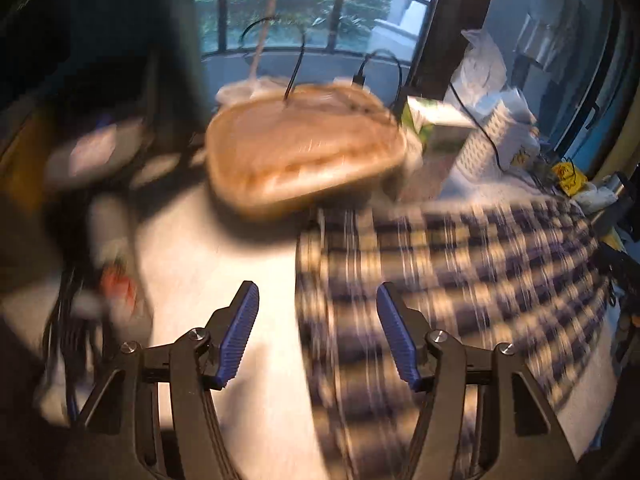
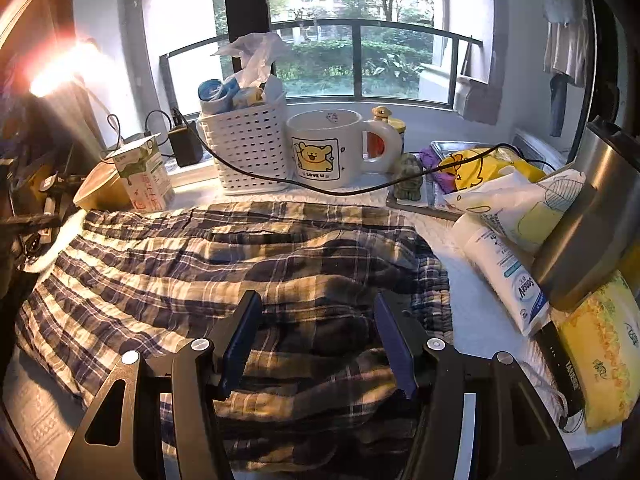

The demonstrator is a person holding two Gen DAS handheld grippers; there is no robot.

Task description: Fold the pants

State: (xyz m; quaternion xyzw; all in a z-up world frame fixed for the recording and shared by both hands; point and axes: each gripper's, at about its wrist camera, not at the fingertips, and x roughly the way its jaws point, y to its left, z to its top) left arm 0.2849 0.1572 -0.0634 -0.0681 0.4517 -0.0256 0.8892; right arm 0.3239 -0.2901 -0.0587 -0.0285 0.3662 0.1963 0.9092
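Observation:
The plaid pants [image 2: 240, 256], navy and cream, lie crumpled and partly folded across the white tabletop [image 2: 468, 292]. My right gripper [image 2: 317, 300] hovers over their near right part. It is open, with rumpled cloth showing below the gap and no pad pressing on it. The left wrist view is blurred by motion. There my left gripper [image 1: 316, 292] is open above the left edge of the pants [image 1: 460, 264], its left finger over bare table [image 1: 224, 264] and its right finger over the cloth.
Behind the pants stand a brown tray [image 1: 304, 148], a milk carton [image 2: 142, 172], a white basket [image 2: 248, 148] and a bear mug [image 2: 324, 148]. A black cable [image 2: 256, 172] trails across the basket. On the right lie a wipes pack [image 2: 504, 264], a steel flask [image 2: 588, 216] and a yellow tissue pack [image 2: 604, 356].

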